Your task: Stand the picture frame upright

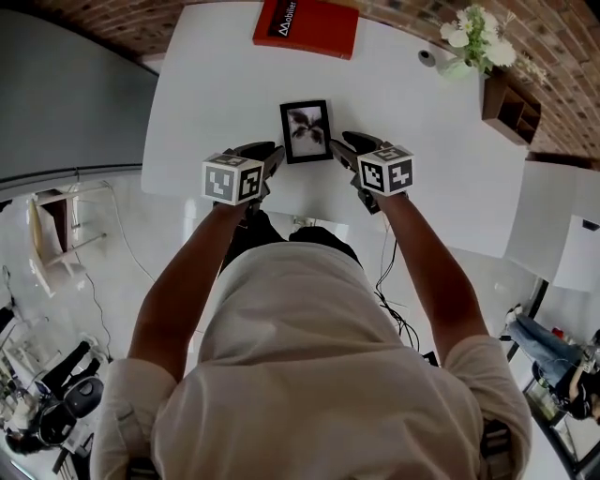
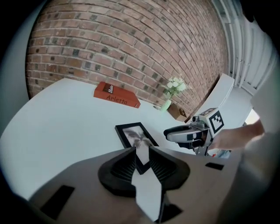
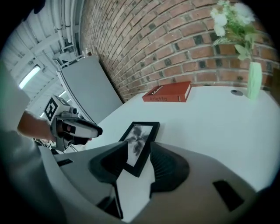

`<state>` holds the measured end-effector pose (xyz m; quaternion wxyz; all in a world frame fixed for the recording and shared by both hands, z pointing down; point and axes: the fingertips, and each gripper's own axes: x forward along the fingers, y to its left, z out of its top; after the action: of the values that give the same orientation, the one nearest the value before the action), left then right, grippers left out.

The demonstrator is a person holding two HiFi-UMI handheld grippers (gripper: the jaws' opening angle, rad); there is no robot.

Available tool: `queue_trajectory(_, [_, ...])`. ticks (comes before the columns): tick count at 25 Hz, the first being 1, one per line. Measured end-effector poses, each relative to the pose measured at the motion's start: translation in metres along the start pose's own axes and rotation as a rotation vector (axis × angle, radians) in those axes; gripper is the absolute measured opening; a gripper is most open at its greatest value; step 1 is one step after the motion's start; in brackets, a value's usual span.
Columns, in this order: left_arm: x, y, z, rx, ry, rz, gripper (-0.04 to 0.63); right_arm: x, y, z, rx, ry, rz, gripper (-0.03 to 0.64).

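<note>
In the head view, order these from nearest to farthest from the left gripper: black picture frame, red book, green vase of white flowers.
1. Black picture frame, just ahead.
2. Red book, far table edge.
3. Green vase of white flowers, far right.

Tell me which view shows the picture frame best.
The head view: the whole picture frame shows from above, lying flat on the white table. The left gripper view and right gripper view each catch it at a low slant, with its near end partly hidden behind the jaws in front of the camera.
</note>
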<state>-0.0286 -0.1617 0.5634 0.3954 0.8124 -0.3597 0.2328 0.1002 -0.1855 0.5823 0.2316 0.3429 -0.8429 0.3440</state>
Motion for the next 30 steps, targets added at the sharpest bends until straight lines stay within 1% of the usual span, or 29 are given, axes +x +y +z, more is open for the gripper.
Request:
queue_trajectory(6, [0.027,0.023,0.001,-0.022,0.055,-0.012,0.089,0.025,-0.017,0.002,0.024,0.046,-0.003,0.166])
queue_trajectory(9, [0.036,0.027,0.002,-0.033,0.077,-0.028,0.089,0.034,-0.020,0.000,0.036,0.069,0.003,0.166])
queue_trajectory(12, [0.045,0.028,0.002,-0.047,0.086,-0.041,0.089,0.041,-0.021,0.000,0.039,0.086,0.013,0.166])
queue_trajectory(21, [0.060,0.033,0.001,-0.102,0.110,-0.048,0.089,0.056,-0.023,0.004,0.053,0.125,0.043,0.144])
queue_trajectory(23, [0.063,0.032,-0.001,-0.107,0.117,-0.050,0.089,0.058,-0.024,0.002,0.051,0.143,0.052,0.126])
queue_trajectory(26, [0.066,0.031,-0.004,-0.111,0.123,-0.054,0.089,0.060,-0.023,-0.002,0.055,0.163,0.064,0.126])
queue_trajectory(30, [0.068,0.035,-0.005,-0.124,0.128,-0.049,0.084,0.061,-0.023,-0.002,0.063,0.166,0.069,0.120])
